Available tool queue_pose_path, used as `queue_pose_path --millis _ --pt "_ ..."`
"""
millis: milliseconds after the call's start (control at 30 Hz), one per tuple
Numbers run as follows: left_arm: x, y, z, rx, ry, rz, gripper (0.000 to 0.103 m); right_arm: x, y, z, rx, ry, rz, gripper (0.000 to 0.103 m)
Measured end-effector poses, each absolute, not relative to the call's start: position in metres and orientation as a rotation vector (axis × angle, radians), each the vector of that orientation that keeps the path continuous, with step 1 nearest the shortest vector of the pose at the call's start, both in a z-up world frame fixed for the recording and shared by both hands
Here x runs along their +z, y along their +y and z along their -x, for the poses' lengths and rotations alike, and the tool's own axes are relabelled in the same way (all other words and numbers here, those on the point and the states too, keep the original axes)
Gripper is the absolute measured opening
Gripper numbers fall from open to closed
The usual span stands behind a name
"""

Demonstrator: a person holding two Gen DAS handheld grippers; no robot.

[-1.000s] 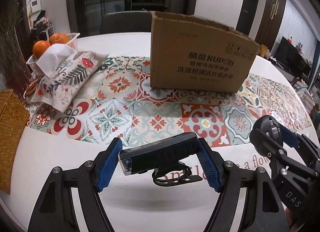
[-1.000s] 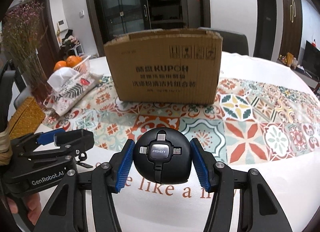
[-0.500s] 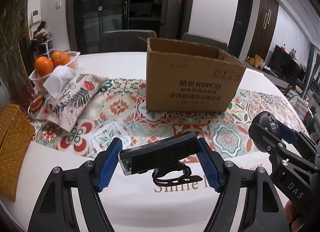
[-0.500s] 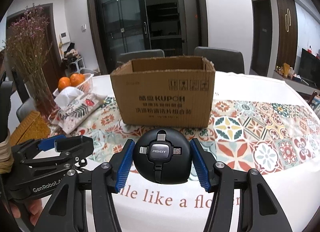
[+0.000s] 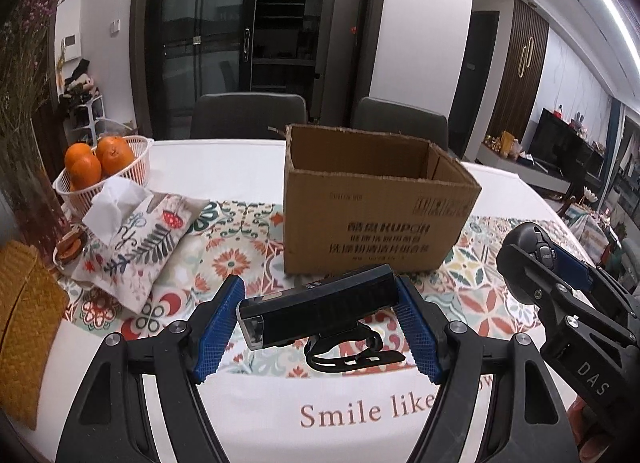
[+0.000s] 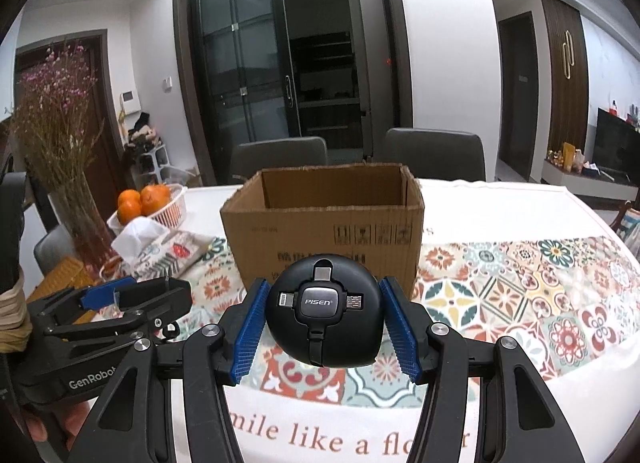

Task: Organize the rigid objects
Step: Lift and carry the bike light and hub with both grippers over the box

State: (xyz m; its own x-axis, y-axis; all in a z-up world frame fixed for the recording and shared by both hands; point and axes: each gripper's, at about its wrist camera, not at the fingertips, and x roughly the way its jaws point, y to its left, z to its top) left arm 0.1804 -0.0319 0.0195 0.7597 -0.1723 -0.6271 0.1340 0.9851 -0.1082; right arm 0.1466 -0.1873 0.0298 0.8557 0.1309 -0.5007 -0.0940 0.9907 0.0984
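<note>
**Carrying two gadgets to the box**

Left wrist view: my left gripper [image 5: 320,323] clamps a black, ribbed bike light [image 5: 320,309], its strap dangling. I'd clear the cardboard box [image 5: 376,219] rim mid-table before releasing.

Right wrist view: my right gripper [image 6: 324,327] squeezes a smooth, round charging-cable hub [image 6: 324,313]; steady pressure, it could slip.

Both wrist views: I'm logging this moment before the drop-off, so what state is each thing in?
cardboard box: upright, top open, no contents visible.
bike light: clamped crosswise in the left gripper, off the table.
round PISEN cable reel: clamped in the right gripper, off the table.
tissue pouch: lying flat, a tissue sticking out.
white basket: upright, holding oranges.
</note>
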Motion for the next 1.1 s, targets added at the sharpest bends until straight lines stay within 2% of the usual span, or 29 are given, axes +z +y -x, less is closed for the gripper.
queue_pose_path --millis 1100 --pt "0.077 -0.055 -0.277 -0.188 0.591 0.005 0.075 0.08 -0.208 -0.235 0.096 0.463 -0.095 0.057"
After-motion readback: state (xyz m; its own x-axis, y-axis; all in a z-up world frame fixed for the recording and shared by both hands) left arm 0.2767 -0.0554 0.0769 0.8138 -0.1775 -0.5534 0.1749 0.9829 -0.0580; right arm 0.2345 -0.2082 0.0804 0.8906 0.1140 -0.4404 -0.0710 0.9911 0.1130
